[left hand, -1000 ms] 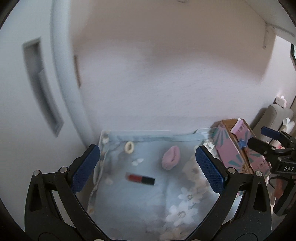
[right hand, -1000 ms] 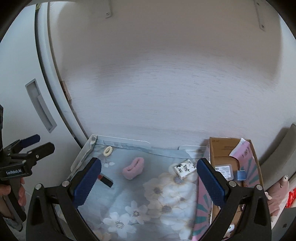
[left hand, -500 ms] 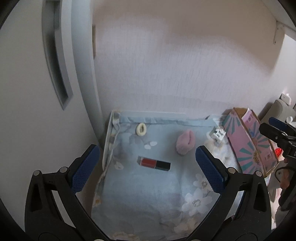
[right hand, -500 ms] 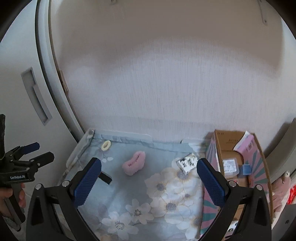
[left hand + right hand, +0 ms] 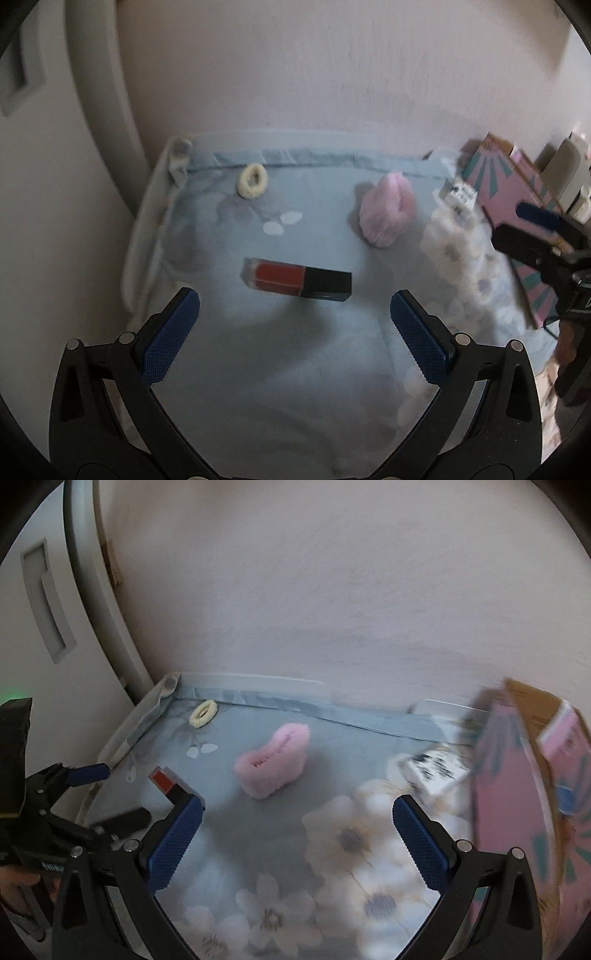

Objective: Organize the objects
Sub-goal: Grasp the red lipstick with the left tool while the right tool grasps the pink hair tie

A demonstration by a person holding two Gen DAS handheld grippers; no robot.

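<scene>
A red lip-gloss tube with a black cap (image 5: 297, 282) lies on the blue floral cloth (image 5: 295, 369), just ahead of my open, empty left gripper (image 5: 295, 306). It also shows in the right wrist view (image 5: 171, 784). A pink fluffy scrunchie (image 5: 386, 210) (image 5: 273, 766), a cream hair tie (image 5: 252, 181) (image 5: 203, 713) and a small black-and-white box (image 5: 460, 192) (image 5: 439, 768) lie further back. My right gripper (image 5: 297, 812) is open and empty, in front of the pink scrunchie.
A pink cardboard box (image 5: 517, 794) (image 5: 517, 192) stands open at the cloth's right edge. The wall (image 5: 332, 590) rises behind the cloth. A grey cabinet door (image 5: 48, 602) is on the left.
Both grippers have moved forward and down toward the cloth. The lip-gloss tube now lies close ahead of the left gripper, and the pink scrunchie closer to the right gripper.
</scene>
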